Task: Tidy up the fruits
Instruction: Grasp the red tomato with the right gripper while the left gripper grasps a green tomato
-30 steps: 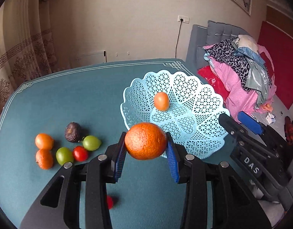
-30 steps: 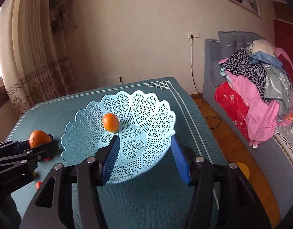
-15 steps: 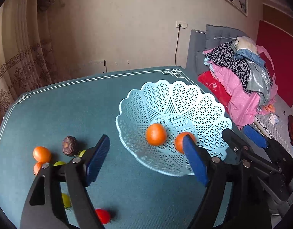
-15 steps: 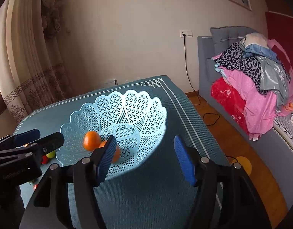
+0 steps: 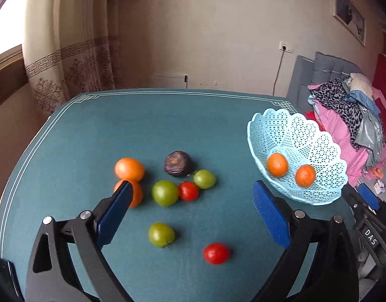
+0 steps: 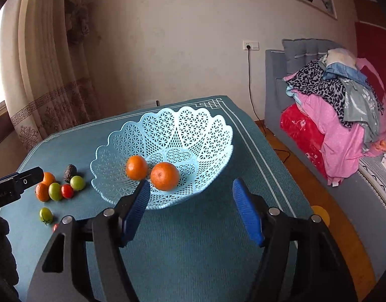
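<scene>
The orange that sat clamped in the left gripper a second ago now lies in the light blue basket beside the other one, and that gripper has swung away from the basket to face the loose fruit; its jaws have just been opening and now stand wide with nothing between them. The right gripper has also just been opening, its blue pads apart and empty over bare teal tablecloth, just short of the basket's near rim. Nearest the left gripper lie a red tomato and a green tomato, each on its own. Beyond them sits a cluster: a second green tomato touching a small red tomato, a third green one just beside that, and a dark purple wrinkled fruit behind. To their left two oranges touch, the nearer partly hidden by the gripper's left pad. The basket stands well to the right, tilted, holding two oranges side by side. Farther off are a curtain and piled clothes.
</scene>
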`<state>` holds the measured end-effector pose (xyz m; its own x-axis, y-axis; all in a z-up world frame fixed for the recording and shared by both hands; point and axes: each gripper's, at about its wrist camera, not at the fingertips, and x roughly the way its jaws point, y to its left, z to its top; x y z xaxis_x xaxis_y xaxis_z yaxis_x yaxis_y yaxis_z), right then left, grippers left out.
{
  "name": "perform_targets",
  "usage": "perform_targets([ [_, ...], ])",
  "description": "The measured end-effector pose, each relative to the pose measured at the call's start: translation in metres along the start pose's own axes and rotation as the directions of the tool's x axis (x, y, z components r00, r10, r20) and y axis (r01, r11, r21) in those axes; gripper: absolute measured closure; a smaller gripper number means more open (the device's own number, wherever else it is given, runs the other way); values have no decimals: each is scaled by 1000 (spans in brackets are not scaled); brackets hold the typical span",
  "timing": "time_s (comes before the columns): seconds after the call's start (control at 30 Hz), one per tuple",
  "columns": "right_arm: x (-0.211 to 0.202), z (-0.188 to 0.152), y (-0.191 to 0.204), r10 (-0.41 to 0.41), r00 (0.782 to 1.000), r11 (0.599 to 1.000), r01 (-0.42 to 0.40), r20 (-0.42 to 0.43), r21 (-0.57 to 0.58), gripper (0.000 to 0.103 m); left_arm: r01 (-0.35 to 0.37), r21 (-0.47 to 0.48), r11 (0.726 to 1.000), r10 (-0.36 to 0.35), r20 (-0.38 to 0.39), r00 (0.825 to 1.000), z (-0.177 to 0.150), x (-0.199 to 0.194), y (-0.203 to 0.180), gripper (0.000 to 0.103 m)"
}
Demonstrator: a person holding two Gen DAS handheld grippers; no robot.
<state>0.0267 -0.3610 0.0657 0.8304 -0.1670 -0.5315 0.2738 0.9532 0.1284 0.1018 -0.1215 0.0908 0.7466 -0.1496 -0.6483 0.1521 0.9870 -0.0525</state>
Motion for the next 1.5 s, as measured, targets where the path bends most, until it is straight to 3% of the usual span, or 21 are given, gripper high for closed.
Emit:
perform_targets([
  [0.27,-21,-23,47,102,994,992,-104,-38,-65,34,-98,-71,993,97,-11,995,-33,-16,56,6],
  [0.43,-22,-39,82,158,982,979,-170,-106,-115,32,-140,-42,989,139,-12,990,-51,-25,69,6],
  [0.73,-5,-58,131,227,945,958,-260,-237,-119,32,-122,-49,991,121,-37,992,-71,-29,100,6],
  [1.0,17,-64,160,210,932,949,-267,-297,-167,32,-93,-71,993,90,-48,995,-76,-24,108,6],
  [1.27,38,-64,172,198,920,944,-272,-338,-188,53,-80,-91,993,74,-66,995,-78,-17,111,6],
  [1.33,39,-63,174,208,916,939,-285,-342,-191,63,-79,-88,993,73,-63,995,-78,-17,110,6],
  [1.5,36,-63,170,236,907,937,-308,-348,-168,72,-82,-73,994,77,-69,995,-78,-14,106,6],
])
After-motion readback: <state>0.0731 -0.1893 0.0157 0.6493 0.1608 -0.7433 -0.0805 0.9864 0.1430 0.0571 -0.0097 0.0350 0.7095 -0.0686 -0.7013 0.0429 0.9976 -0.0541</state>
